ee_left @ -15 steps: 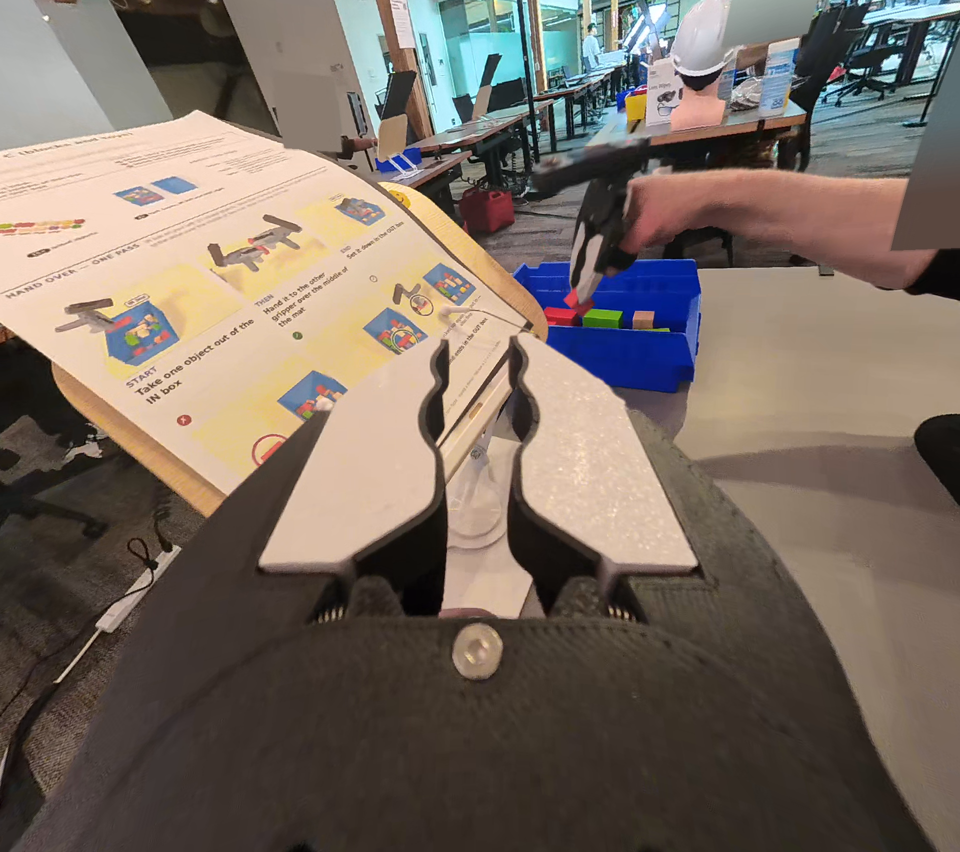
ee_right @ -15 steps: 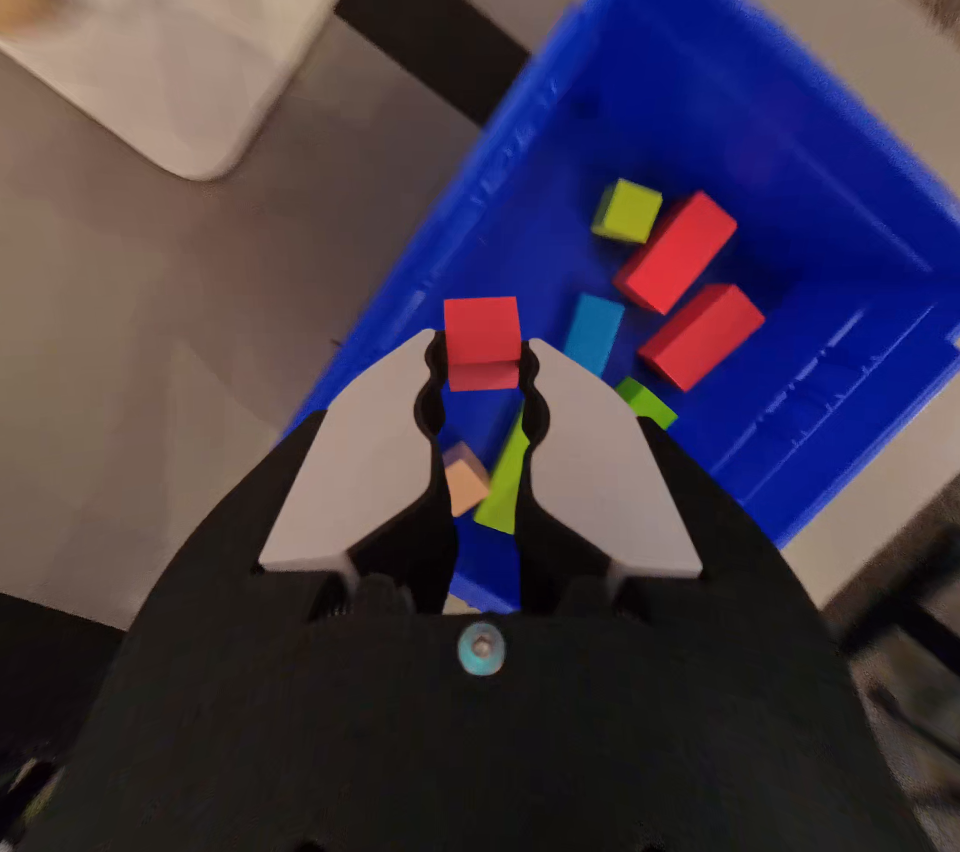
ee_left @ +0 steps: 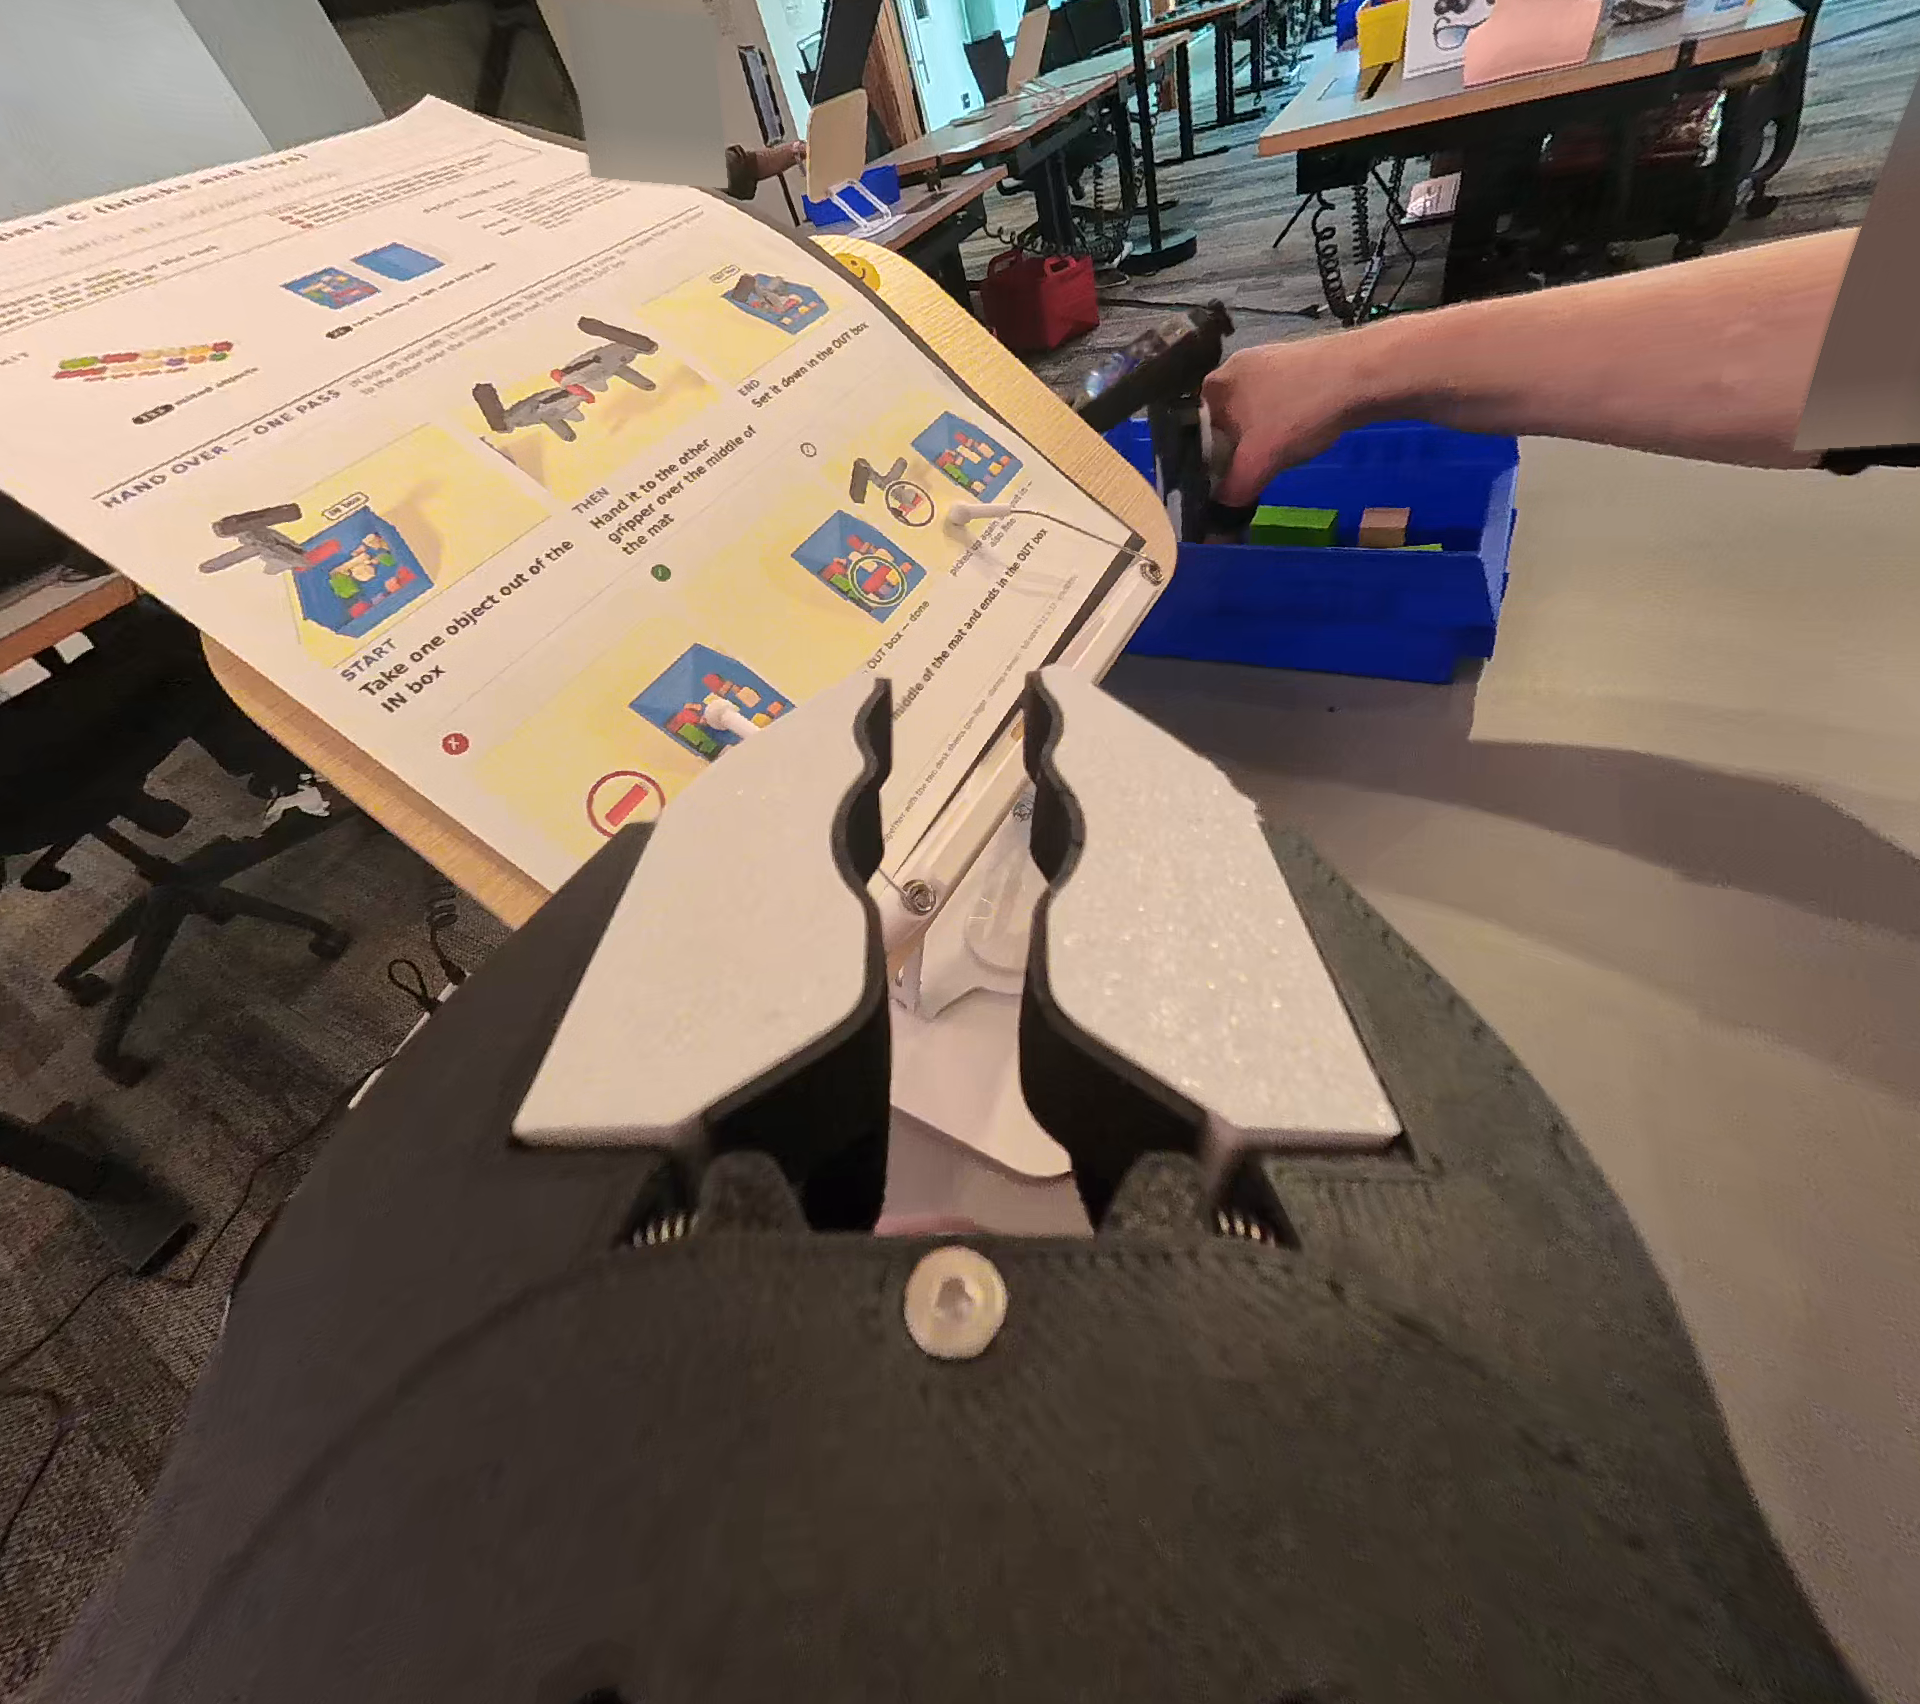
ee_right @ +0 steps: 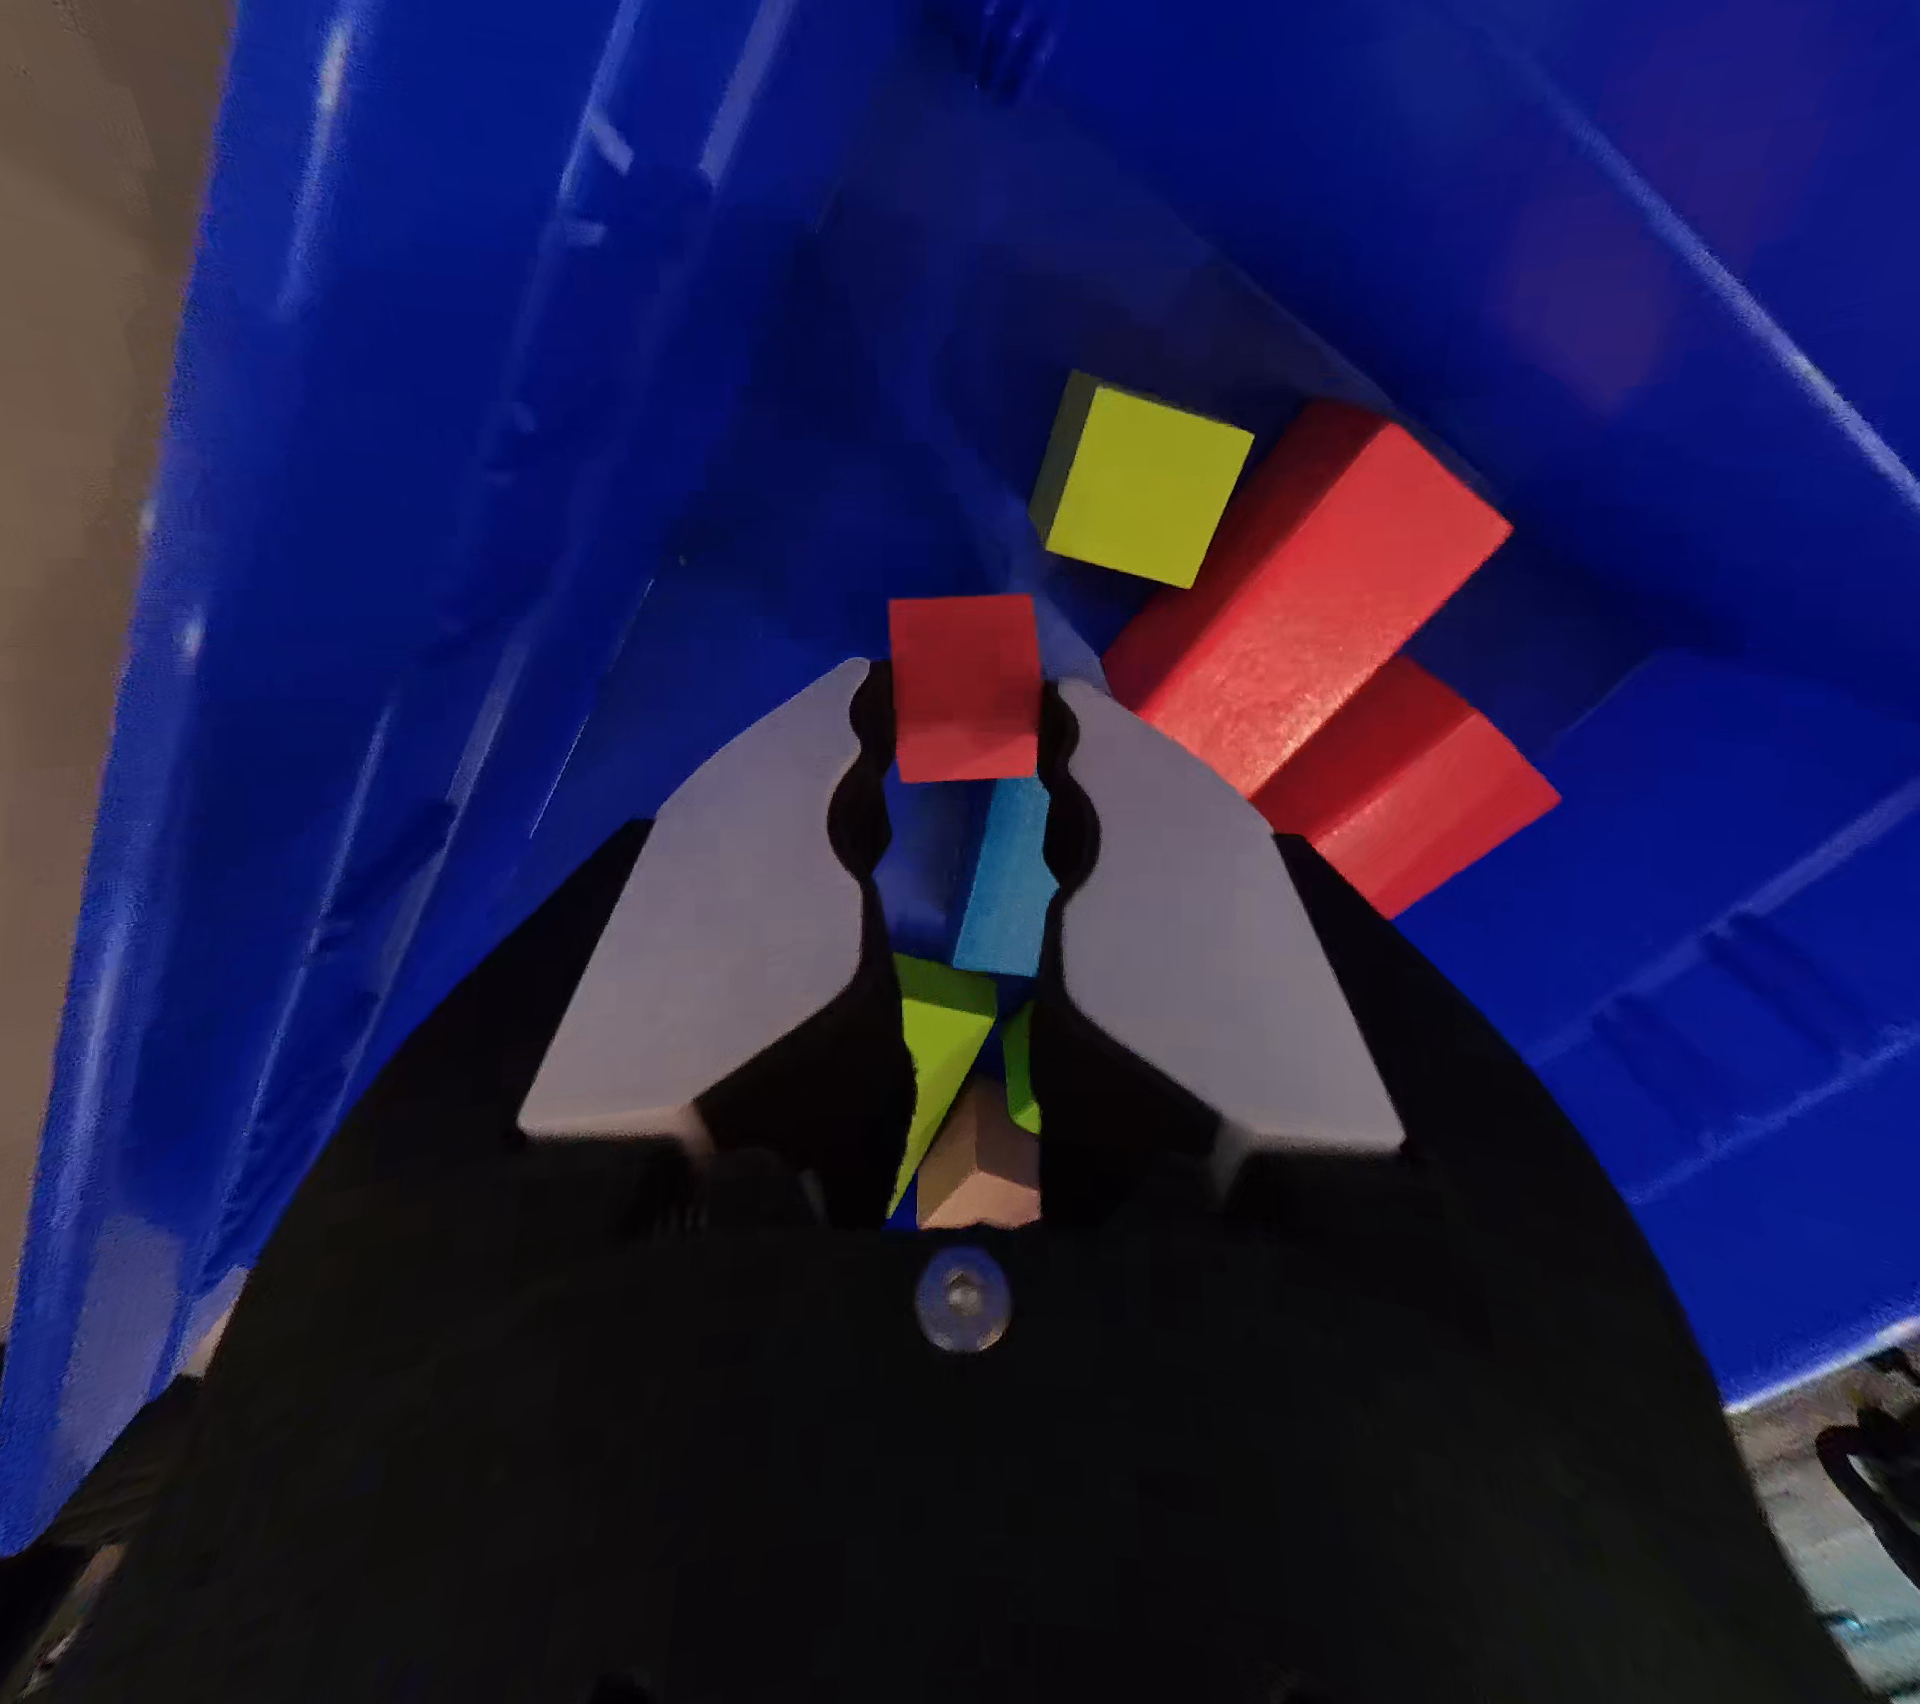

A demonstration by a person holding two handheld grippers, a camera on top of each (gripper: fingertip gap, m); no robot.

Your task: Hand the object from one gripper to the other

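Right wrist view shows the right tool (ee_right: 961,698) low inside the blue bin (ee_right: 520,304), its two fingers pressed on the sides of a small red cube (ee_right: 961,683), just beside the long red blocks (ee_right: 1309,615) and the yellow-green cube (ee_right: 1143,480). The likely step is setting the cube down here, so it would be best to ease the fingers apart only once the cube rests on the floor, then lift straight up, clear of its neighbours. The left tool (ee_left: 956,719) hangs parted and empty over the tabletop (ee_left: 1662,927), near the instruction sheet (ee_left: 468,407).
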